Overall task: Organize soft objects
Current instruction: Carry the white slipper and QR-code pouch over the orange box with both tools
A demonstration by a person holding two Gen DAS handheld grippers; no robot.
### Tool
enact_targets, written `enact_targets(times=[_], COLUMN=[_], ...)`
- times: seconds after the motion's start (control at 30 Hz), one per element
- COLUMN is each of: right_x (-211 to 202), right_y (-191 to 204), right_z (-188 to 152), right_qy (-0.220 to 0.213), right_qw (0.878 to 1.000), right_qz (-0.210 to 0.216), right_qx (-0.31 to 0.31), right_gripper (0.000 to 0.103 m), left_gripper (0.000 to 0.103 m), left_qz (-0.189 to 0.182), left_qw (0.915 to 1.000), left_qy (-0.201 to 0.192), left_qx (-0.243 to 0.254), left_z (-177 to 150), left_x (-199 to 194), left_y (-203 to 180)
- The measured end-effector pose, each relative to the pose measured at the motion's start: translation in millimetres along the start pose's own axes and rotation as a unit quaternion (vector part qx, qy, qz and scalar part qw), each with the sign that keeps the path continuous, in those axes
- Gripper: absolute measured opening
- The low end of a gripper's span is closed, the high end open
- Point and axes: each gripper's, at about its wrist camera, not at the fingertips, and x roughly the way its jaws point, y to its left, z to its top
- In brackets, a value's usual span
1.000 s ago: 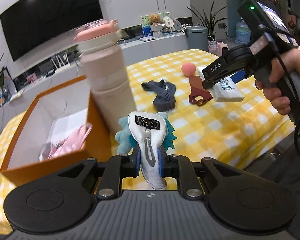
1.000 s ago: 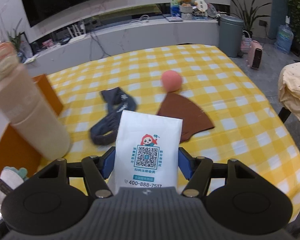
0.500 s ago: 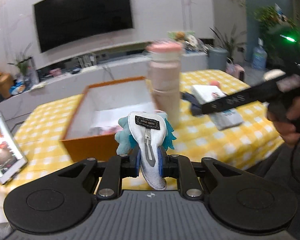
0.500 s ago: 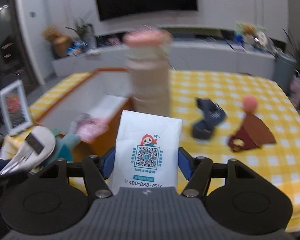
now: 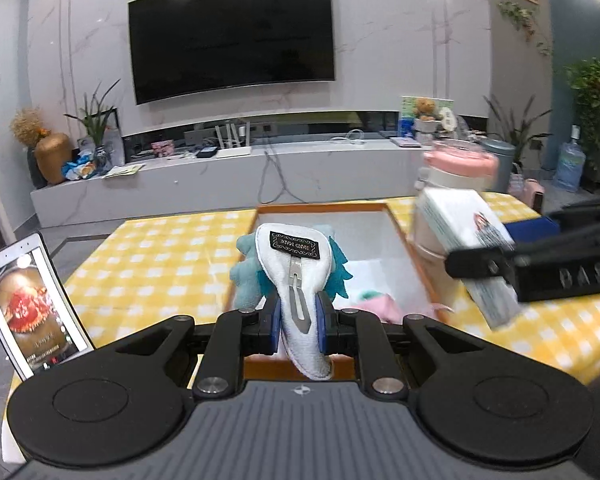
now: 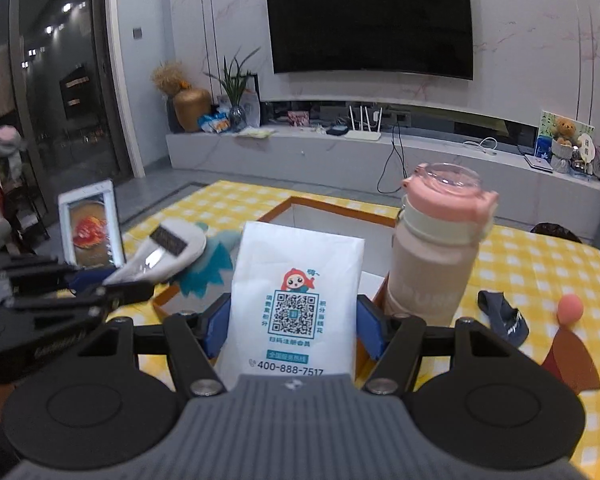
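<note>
Your left gripper is nearly closed, its blue pads pinched on a small plush hair clip: a white terry-cloth oval with teal felt spikes and a fuzzy teal paw at its sides, a flat metal snap clip down its back and a black woven label reading "HAND MADE". The plush hangs just above the near edge of the orange-walled rectangular cardboard box, which sits on the yellow-and-white checked tablecloth. Inside the white-lined box lies a soft pink fabric item on a white sheet.

Your right gripper stands about half open, and its blue pads press both sides of a flat white soft plastic pack printed with a QR code, a red-haired cartoon figure and a phone number. That pack is upright, in front of the box's near right corner.

Just right of the pack stands a tall cylindrical beige bottle with a matte body and a pink lid, beside the box's right wall. Further right on the cloth lie a crumpled dark navy fabric piece, a smooth round pink ball and a flat brown felt-like triangle, the ball touching its tip. A white-framed tablet stands propped at the table's left edge, its screen lit.
</note>
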Motion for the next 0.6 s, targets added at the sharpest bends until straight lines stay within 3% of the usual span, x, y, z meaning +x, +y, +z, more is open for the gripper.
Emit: enact_targets(times=[0.17, 0.33, 0.6], right_x=[42.9, 104.0, 166.8], right_y=[-1.5, 2.6, -6.8], right_z=[7.4, 11.7, 13.7], right_qy=[0.037, 0.089, 0.135], right_qw=[0.999, 0.994, 0.986], right_qz=[0.010, -0.032, -0.050], right_qx=[-0.010, -0.054, -0.087], right_gripper=[0.064, 0.064, 0.064], left_gripper=[0.019, 0.019, 0.019], left_qz=[0.010, 0.030, 0.010], left_qw=[0.9997, 0.9960, 0.9922], left_qy=[0.021, 0.083, 0.117], left_qx=[0.004, 0.013, 0.040], left_z=[8.4, 4.6, 9.2], left_x=[38.3, 88.1, 140.1], left_y=[15.0, 25.1, 22.5])
